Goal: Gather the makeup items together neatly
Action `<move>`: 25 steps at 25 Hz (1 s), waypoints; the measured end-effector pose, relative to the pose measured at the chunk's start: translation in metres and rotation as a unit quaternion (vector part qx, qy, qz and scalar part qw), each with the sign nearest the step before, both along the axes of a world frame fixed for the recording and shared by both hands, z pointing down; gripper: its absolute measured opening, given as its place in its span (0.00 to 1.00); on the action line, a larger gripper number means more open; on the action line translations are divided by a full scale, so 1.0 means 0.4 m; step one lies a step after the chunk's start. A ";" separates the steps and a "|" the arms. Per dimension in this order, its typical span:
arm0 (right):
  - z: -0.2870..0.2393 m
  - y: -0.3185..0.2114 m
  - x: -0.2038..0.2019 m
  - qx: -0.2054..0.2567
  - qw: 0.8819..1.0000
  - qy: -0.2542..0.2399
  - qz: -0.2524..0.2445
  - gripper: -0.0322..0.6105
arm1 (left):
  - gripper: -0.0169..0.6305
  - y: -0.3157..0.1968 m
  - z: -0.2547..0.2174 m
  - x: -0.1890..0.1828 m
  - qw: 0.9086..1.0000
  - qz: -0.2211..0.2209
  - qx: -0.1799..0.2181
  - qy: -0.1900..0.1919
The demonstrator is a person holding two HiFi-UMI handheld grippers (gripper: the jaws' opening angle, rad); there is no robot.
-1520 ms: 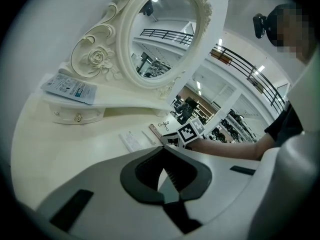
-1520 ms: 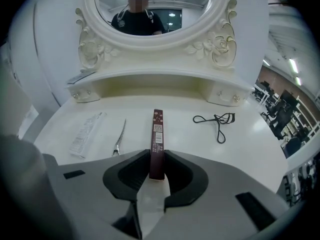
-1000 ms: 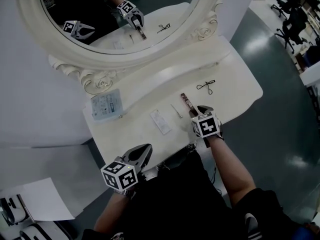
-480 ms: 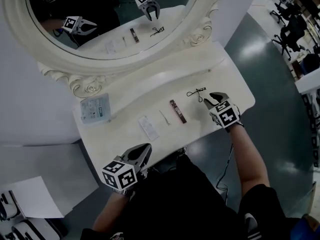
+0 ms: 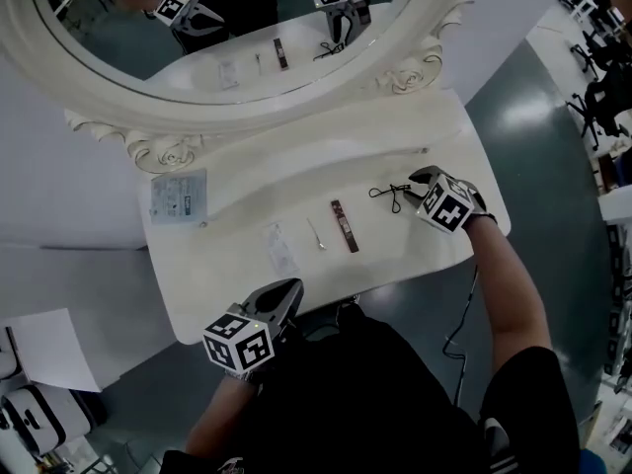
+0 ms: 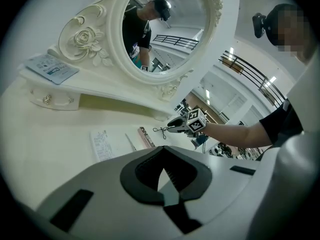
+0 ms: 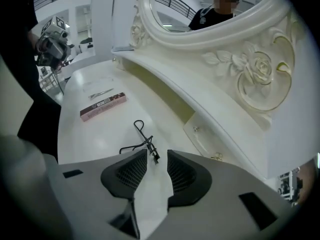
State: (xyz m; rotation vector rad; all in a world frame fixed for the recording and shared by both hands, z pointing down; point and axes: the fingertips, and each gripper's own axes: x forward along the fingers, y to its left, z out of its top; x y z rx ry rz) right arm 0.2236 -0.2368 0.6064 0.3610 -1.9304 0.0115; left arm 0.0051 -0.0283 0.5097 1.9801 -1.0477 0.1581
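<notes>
Gathering is judged barely begun: nearest the body, the left gripper (image 5: 292,289) is held over the front edge of the dressing table (image 5: 222,284) with its jaws together on nothing, and just beyond it a flat sachet (image 5: 280,247), a thin metal tool (image 5: 316,233) and a slim brown box (image 5: 344,226) are laid side by side. Farther right, the eyelash curler (image 5: 387,195) is left apart from that row. The right gripper (image 5: 412,187) is set at its clamp end, jaws apart though just narrowed and pads not yet pressed on it. Farthest back, a blue-and-white pack (image 5: 179,197) is seen alone on the raised shelf, so both are taken as left to bring in.
</notes>
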 end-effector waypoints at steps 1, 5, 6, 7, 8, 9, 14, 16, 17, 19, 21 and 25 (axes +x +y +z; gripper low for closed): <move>0.010 0.000 -0.004 -0.015 1.000 0.001 -0.015 0.27 | 0.04 0.001 0.002 0.003 1.000 -0.008 -0.002 -0.001; 0.046 0.020 -0.014 -0.067 0.996 0.012 -0.061 0.25 | 0.04 0.007 0.007 0.009 0.999 -0.034 -0.009 -0.006; 0.052 0.026 -0.015 -0.073 0.995 0.010 -0.063 0.19 | 0.04 0.007 0.007 0.011 0.999 -0.037 -0.010 -0.007; 0.055 0.032 -0.016 -0.080 0.995 0.004 -0.058 0.15 | 0.04 0.008 0.007 0.014 0.999 -0.040 -0.010 -0.007; 0.054 0.039 -0.018 -0.087 0.995 -0.006 -0.047 0.14 | 0.04 0.008 0.007 0.016 0.999 -0.040 -0.010 -0.008; 0.051 0.044 -0.020 -0.091 0.995 -0.019 -0.030 0.13 | 0.04 0.007 0.007 0.019 0.999 -0.040 -0.009 -0.009; 0.019 0.064 -0.023 -0.060 0.990 -0.080 0.104 0.12 | 0.04 0.000 0.005 0.032 1.000 -0.024 -0.006 -0.007; 0.010 0.082 -0.019 -0.053 0.978 -0.109 0.171 0.12 | 0.04 -0.004 0.002 0.038 1.000 -0.012 -0.004 -0.005; 0.010 0.092 -0.015 -0.054 0.969 -0.123 0.207 0.12 | 0.04 -0.006 0.000 0.039 1.000 -0.006 -0.002 -0.005; 0.011 0.114 -0.007 -0.062 0.944 -0.154 0.285 0.12 | 0.04 -0.008 -0.005 0.039 1.000 0.006 0.001 -0.005; 0.013 0.138 -0.003 -0.068 0.916 -0.178 0.354 0.12 | 0.04 -0.008 -0.011 0.035 1.000 0.016 0.003 -0.004; 0.030 0.189 -0.014 -0.066 0.889 -0.184 0.414 0.12 | 0.04 -0.005 -0.020 0.023 0.999 0.032 0.007 -0.003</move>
